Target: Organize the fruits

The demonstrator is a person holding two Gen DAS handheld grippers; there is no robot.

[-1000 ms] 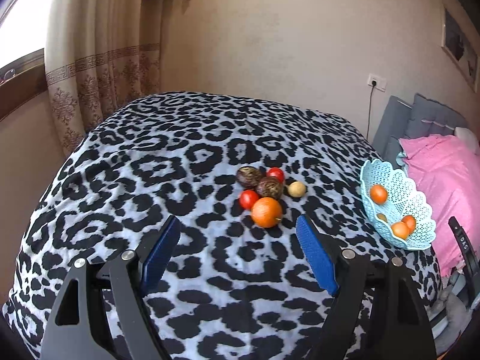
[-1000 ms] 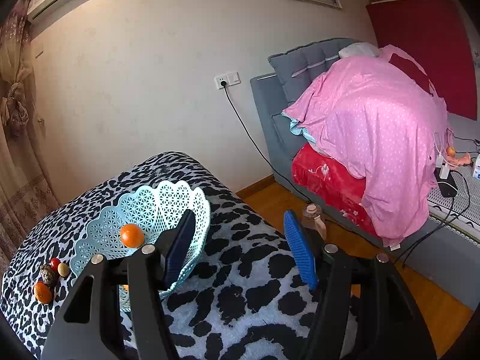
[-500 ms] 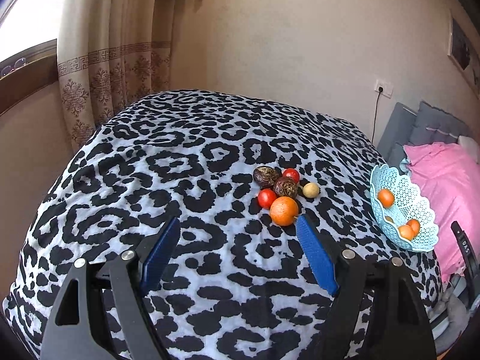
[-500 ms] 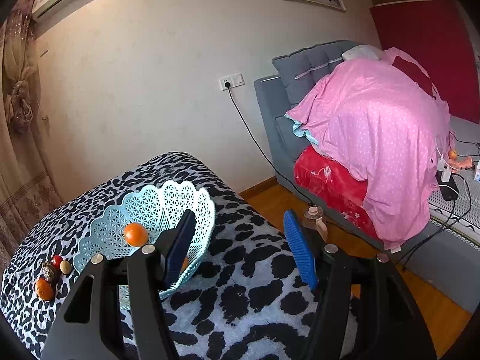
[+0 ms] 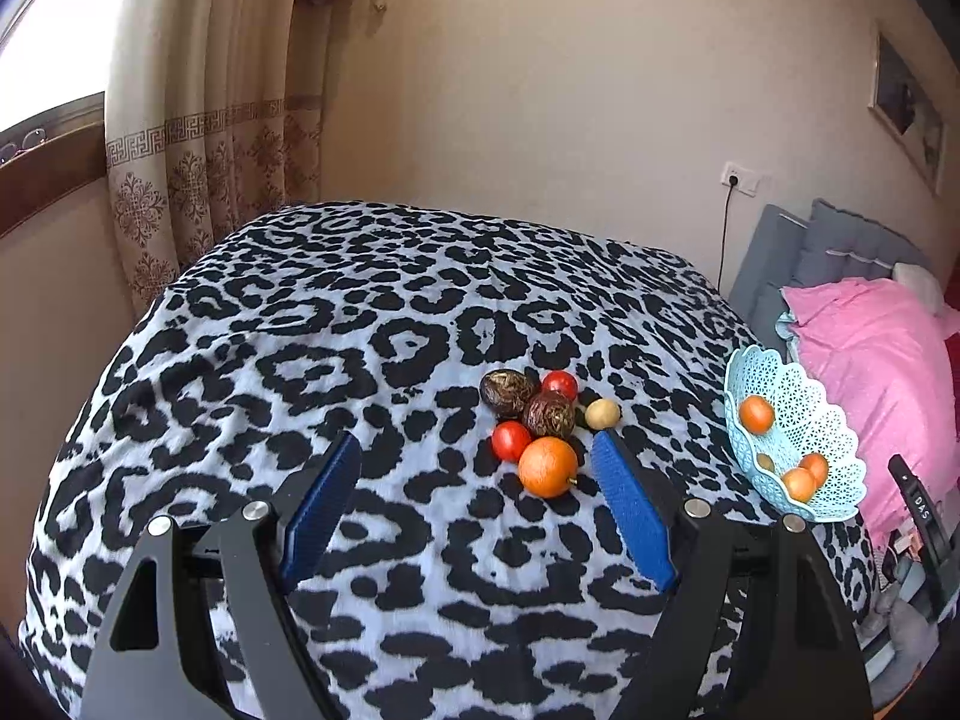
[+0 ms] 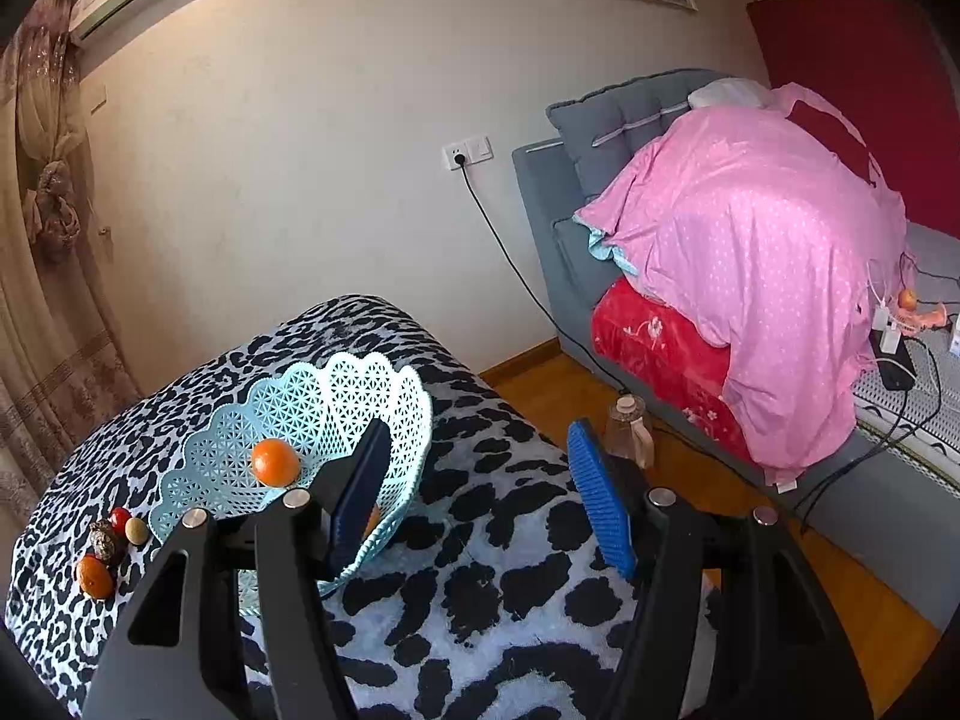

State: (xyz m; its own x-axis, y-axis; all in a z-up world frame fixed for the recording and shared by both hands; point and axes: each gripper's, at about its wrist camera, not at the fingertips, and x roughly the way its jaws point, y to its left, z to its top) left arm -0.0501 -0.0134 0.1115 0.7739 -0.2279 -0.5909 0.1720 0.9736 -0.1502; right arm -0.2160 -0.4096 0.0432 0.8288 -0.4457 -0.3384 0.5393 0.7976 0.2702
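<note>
On the leopard-print table (image 5: 300, 324) lies a cluster of fruit: an orange (image 5: 547, 467), two red tomatoes (image 5: 510, 440), two dark brown fruits (image 5: 548, 414) and a small tan one (image 5: 602, 413). A light-blue lattice basket (image 5: 835, 483) at the table's right edge holds several small oranges (image 5: 756, 414). My left gripper (image 5: 477, 450) is open and empty above the table, short of the cluster. My right gripper (image 6: 477, 441) is open and empty beside the basket (image 6: 384, 387), whose orange (image 6: 275, 462) shows; the cluster (image 6: 96, 576) lies far left.
A curtain (image 5: 204, 138) and window stand behind the table. To the right are a grey bed with pink bedding (image 6: 750, 228), a red bundle (image 6: 666, 354), a bottle (image 6: 627, 429) on the wooden floor and a wall-socket cable (image 6: 510, 276).
The left gripper has drawn back and risen; the fruit cluster and the basket look smaller and farther. The right gripper has shifted slightly; the basket sits a bit more central. Both stay open.
</note>
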